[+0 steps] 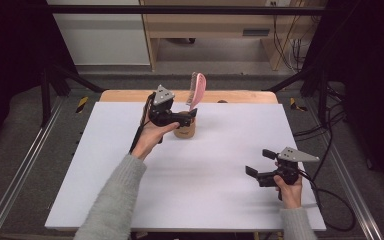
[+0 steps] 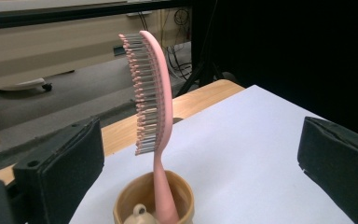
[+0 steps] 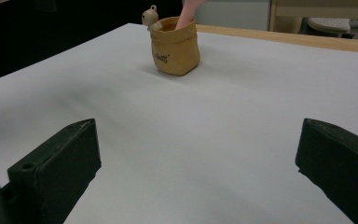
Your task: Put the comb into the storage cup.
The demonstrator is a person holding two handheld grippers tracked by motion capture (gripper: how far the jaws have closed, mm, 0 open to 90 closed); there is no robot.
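Standing handle-down in a tan cup (image 1: 185, 131), a pink brush (image 1: 197, 90) rises above the rim with a slight lean, its bristles facing away from the right gripper's side. The cup sits on the white table (image 1: 190, 200), toward the far edge, and a small round knob on its rim shows in the left gripper view. Just beside the cup, the left gripper (image 1: 192, 116) hovers in a person's hand, its jaws spread wide on either side of the brush without touching it. Well apart from the cup, near the table's front right corner, the right gripper (image 1: 260, 162) rests in the other hand, jaws wide and holding nothing, pointed toward the cup.
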